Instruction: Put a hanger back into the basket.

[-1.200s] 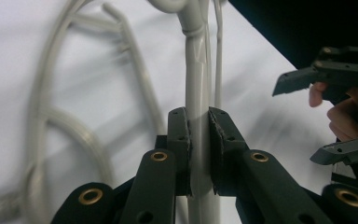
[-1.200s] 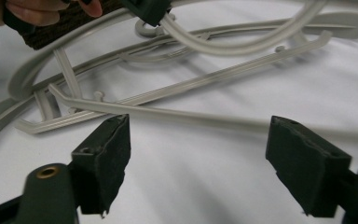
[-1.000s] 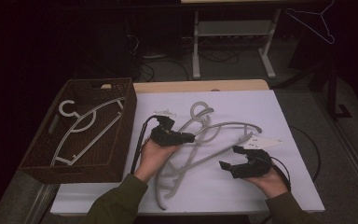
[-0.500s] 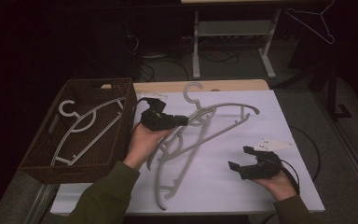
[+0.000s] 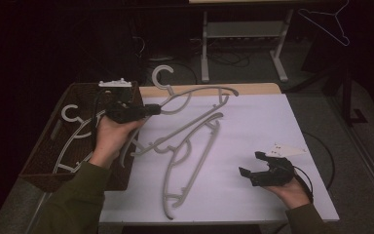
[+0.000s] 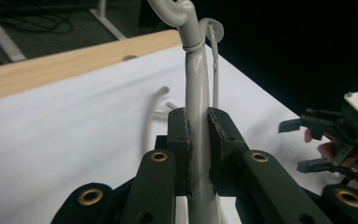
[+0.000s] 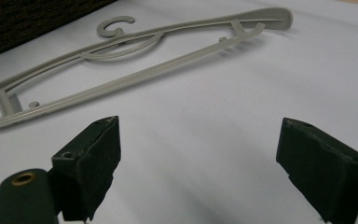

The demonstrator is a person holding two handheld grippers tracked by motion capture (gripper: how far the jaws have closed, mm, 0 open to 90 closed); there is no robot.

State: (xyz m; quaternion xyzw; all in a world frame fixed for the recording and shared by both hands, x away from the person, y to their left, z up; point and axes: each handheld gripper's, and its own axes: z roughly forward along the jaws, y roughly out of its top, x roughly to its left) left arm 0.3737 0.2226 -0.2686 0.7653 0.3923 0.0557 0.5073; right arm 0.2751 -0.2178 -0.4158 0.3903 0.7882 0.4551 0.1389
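Note:
My left gripper is shut on the neck of a grey plastic hanger and holds it raised over the table's back left, beside the basket. Its hook points up and away. In the left gripper view the jaws pinch the hanger's stem just below the hook. A second grey hanger lies flat on the white table top, seen in the right gripper view as a long hanger ahead. My right gripper stands open near the front right; nothing sits between its jaws.
A dark woven basket stands at the table's left edge with a grey hanger inside. A wooden strip runs along the table's far edge. Behind it stands a metal rack. A thin hanger hangs at the upper right.
My left gripper has carried its hanger up and back-left toward the basket. The right gripper has drawn away to the front right, open, and the second hanger now lies uncovered.

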